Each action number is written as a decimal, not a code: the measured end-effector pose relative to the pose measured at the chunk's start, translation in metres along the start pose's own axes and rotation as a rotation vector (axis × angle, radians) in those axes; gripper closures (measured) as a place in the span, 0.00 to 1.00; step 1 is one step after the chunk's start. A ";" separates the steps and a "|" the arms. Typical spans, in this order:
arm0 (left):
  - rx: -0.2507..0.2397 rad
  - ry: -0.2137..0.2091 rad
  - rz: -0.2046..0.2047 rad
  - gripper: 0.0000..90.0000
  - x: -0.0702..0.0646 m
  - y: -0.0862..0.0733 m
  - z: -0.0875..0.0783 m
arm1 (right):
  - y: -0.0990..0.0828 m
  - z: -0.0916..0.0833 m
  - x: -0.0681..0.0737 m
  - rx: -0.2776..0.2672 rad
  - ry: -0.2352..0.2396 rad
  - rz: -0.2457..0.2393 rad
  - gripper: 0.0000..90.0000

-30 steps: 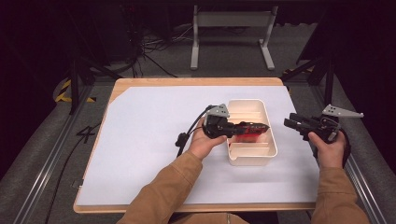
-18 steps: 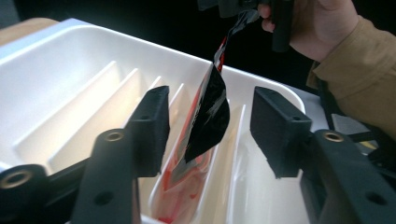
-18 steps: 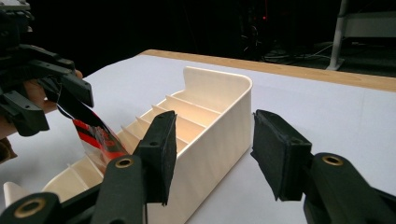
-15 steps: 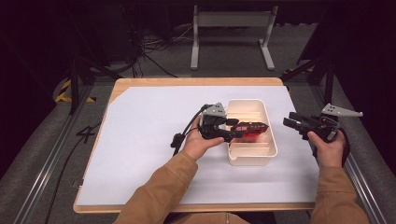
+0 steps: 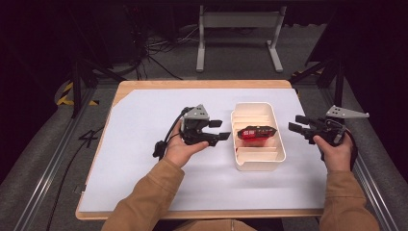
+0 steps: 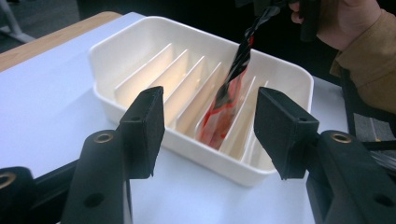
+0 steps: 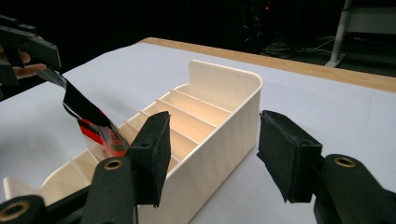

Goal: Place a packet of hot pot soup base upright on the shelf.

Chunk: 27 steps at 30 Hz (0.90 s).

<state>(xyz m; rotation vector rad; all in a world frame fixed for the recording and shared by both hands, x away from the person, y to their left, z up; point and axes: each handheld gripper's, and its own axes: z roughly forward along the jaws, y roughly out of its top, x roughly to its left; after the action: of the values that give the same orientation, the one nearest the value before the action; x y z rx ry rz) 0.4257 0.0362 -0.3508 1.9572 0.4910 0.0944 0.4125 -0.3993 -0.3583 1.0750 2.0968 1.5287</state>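
At nine o'clock of the white ribbed plastic tray [image 5: 276,153], the left gripper [image 5: 219,130] is hovering just off its rim, jaws spread and holding nothing. A glossy red-and-black foil packet [image 5: 257,132] is leaning across the dividers in the tray's middle slots. At three o'clock, the right gripper [image 5: 299,123] is waiting near the tray, jaws likewise apart and empty.
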 end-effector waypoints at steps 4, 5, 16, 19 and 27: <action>-0.001 0.019 -0.025 0.48 0.004 -0.006 -0.014 | 0.000 0.001 0.001 0.008 0.002 -0.006 0.48; -0.008 0.029 -0.035 0.48 0.007 -0.008 -0.019 | 0.000 0.001 0.002 0.009 0.001 -0.007 0.48; -0.032 0.128 -0.034 0.43 0.025 -0.036 -0.075 | -0.004 0.000 0.004 0.021 -0.003 -0.021 0.46; -0.035 0.148 -0.041 0.42 0.030 -0.043 -0.083 | -0.005 0.000 0.004 0.017 0.000 -0.021 0.45; -0.018 0.226 -0.077 0.40 0.048 -0.064 -0.096 | -0.007 0.003 0.002 0.023 0.004 -0.018 0.43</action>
<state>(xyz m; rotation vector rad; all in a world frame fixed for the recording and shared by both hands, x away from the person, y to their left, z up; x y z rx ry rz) 0.4229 0.1593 -0.3736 1.9173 0.7106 0.2714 0.4100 -0.3970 -0.3656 1.0582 2.1261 1.5035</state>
